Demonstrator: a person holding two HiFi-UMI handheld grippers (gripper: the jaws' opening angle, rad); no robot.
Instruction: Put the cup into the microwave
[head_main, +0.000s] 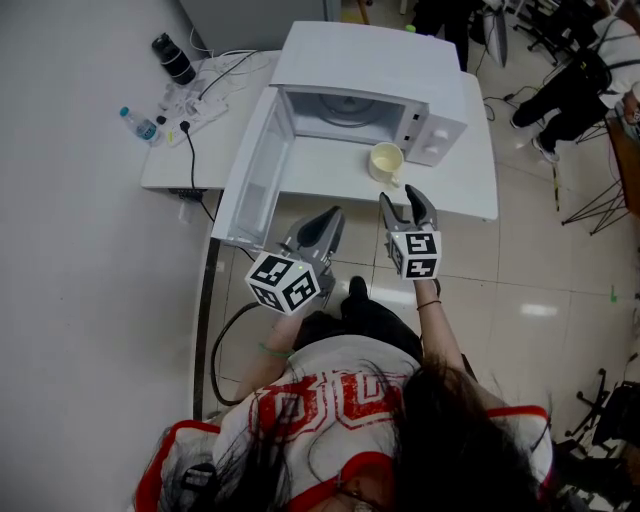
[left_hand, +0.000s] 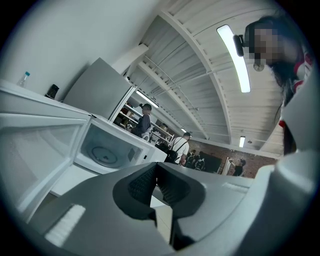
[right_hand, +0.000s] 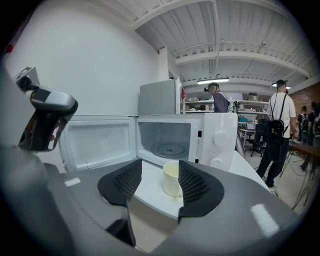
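A pale yellow cup (head_main: 386, 161) stands on the white table (head_main: 462, 188) just in front of the white microwave (head_main: 370, 70), whose door (head_main: 255, 172) hangs wide open to the left. The cavity with its glass turntable (right_hand: 170, 149) holds nothing. My right gripper (head_main: 402, 199) hovers off the table's near edge, short of the cup, jaws open. In the right gripper view the cup (right_hand: 171, 179) shows between the pads (right_hand: 194, 184) but farther ahead, untouched. My left gripper (head_main: 333, 216) floats near the door's lower corner, jaws shut on nothing. The microwave (left_hand: 107, 150) lies ahead of it.
A black flask (head_main: 174, 58), a water bottle (head_main: 137, 124) and a tangle of cables (head_main: 215, 80) sit at the table's back left. A cable (head_main: 215, 345) hangs down the table's left side. A seated person (head_main: 575, 85) is at the far right; others stand in the background.
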